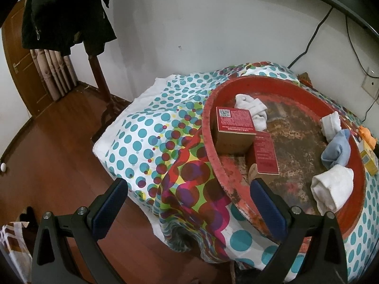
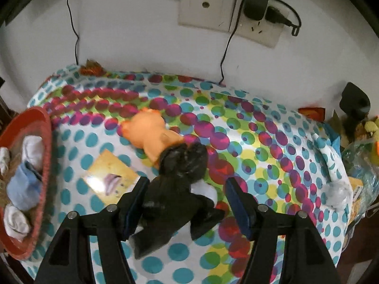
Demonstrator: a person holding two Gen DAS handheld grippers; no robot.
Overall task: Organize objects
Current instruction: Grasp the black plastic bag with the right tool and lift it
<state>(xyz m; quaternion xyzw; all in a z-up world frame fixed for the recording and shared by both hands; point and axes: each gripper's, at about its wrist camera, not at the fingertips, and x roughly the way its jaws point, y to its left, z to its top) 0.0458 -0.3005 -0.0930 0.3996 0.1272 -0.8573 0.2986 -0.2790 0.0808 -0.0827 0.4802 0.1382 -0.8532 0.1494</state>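
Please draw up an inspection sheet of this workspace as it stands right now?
Surface: polka-dot cloth covering the table, rumpled at its edges.
Job's things: red round tray holding two red boxes, three white rolled socks and a blue rolled sock; orange toy, black toy figure and a yellow card lie on the cloth.
Clutter: crumpled white wad and bagged items at the table's right edge.
Grippers: left gripper open and empty by the tray rim; right gripper open, jaws astride the black toy figure.
Cables: black cable runs from the wall socket down behind the table.
Surroundings: dark jacket, wooden door, wood floor.
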